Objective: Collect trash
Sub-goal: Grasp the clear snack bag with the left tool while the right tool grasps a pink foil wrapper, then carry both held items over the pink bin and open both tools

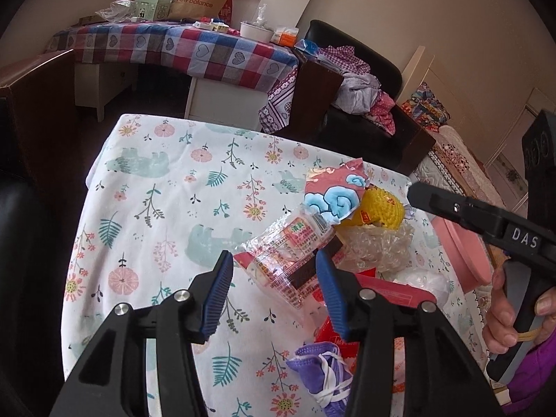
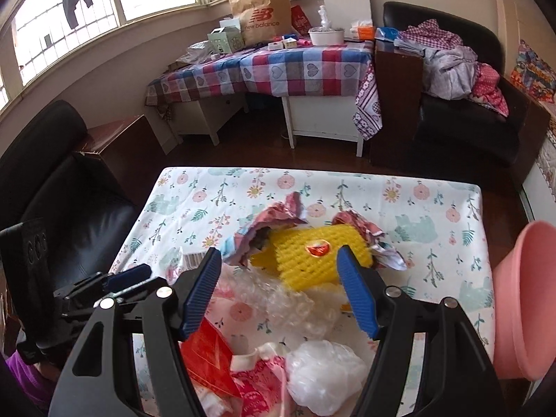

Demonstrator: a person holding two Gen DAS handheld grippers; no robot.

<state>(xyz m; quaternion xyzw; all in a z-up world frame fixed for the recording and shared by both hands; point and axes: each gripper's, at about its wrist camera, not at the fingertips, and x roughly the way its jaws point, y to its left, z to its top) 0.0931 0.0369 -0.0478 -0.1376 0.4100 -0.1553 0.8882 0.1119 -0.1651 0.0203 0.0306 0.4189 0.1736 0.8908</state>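
Note:
My left gripper (image 1: 274, 257) is open over the floral tablecloth (image 1: 156, 208). A clear printed wrapper (image 1: 288, 253) lies between its blue pads, which do not press on it. Beyond the wrapper are cloud-patterned paper (image 1: 333, 191), a yellow foam net (image 1: 382, 208) and bubble wrap (image 1: 378, 246). A purple mask (image 1: 323, 368) lies under the right finger. My right gripper (image 2: 278, 253) is open above the trash pile and holds nothing. The yellow foam net (image 2: 312, 257) lies just past its tips, with bubble wrap (image 2: 295, 299), a red wrapper (image 2: 208, 351) and a white plastic bag (image 2: 323, 375) below.
A pink basin (image 2: 524, 299) stands at the table's right edge. A black armchair (image 2: 69, 191) is to the left and a second armchair (image 2: 462, 114), piled with clothes, is at the back right. A checked table (image 2: 278, 66) with a paper bag stands by the window.

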